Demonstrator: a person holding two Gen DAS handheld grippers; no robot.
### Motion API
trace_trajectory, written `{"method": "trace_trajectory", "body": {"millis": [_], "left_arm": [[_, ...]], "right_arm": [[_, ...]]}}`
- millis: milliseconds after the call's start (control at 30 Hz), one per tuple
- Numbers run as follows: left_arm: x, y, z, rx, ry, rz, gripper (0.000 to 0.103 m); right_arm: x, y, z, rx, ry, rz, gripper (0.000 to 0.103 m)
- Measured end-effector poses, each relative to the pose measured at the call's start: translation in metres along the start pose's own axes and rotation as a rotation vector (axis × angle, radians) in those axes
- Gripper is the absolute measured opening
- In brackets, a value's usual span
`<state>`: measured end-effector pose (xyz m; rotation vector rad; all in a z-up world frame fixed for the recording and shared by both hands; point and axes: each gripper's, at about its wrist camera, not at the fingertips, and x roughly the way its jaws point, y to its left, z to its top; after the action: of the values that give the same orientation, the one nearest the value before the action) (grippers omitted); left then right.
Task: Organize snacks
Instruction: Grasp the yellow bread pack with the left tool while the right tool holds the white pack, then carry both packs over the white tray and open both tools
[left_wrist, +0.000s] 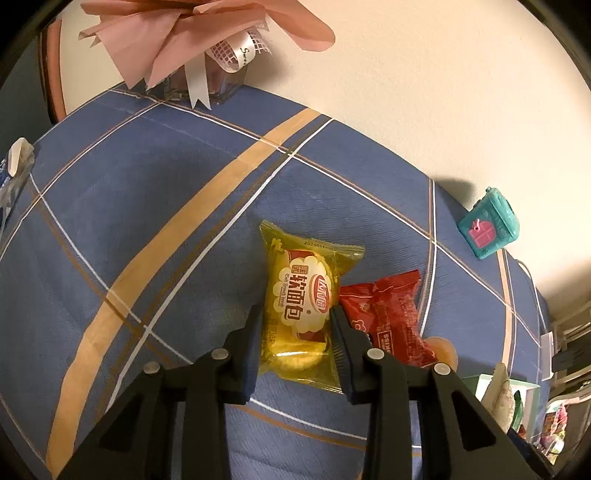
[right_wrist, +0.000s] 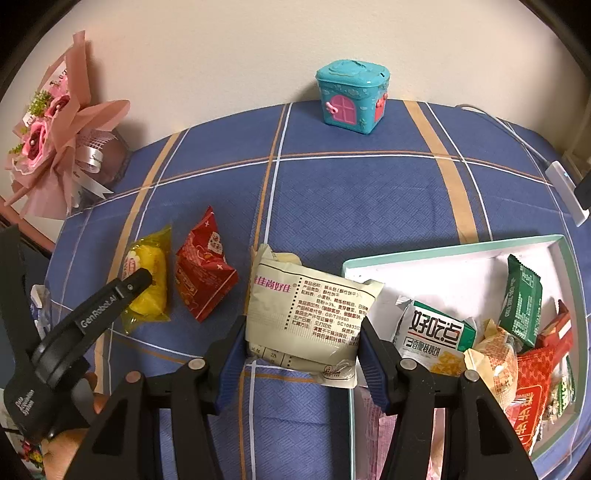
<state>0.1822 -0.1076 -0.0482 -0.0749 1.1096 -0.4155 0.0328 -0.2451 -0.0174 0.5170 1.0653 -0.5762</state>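
Note:
My left gripper (left_wrist: 297, 314) straddles a yellow soft-bread packet (left_wrist: 301, 306) lying on the blue plaid cloth, fingers touching both sides. A red snack packet (left_wrist: 388, 317) lies just right of it. In the right wrist view the yellow packet (right_wrist: 147, 280) and red packet (right_wrist: 203, 273) lie at left, with the left gripper (right_wrist: 138, 280) over the yellow one. My right gripper (right_wrist: 303, 325) is shut on a cream biscuit packet (right_wrist: 306, 314), held over the cloth at the left rim of a white box (right_wrist: 443, 251) that holds several snack packets.
A teal toy house (right_wrist: 351, 98) stands at the table's far edge by the wall. A pink bouquet (right_wrist: 55, 147) sits at the far left. A white cable and adapter (right_wrist: 561, 184) lie at the far right. An orange item (left_wrist: 445, 350) peeks behind the red packet.

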Motion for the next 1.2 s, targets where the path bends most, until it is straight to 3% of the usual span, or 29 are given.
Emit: {"method": "trace_trajectory", "body": {"millis": [300, 667, 1200], "left_arm": [[-0.031, 0.008, 0.003, -0.054, 0.013, 0.036, 0.036], [-0.081, 0.004, 0.006, -0.108, -0.022, -0.027, 0.036], [-0.128, -0.048, -0.024, -0.039, -0.047, -0.089, 0.036]], "right_arm": [[-0.022, -0.003, -0.001, -0.017, -0.027, -0.017, 0.059], [-0.057, -0.032, -0.006, 0.015, -0.06, -0.021, 0.06], [-0.123, -0.098, -0.022, 0.137, -0.128, -0.009, 0.06]]}}
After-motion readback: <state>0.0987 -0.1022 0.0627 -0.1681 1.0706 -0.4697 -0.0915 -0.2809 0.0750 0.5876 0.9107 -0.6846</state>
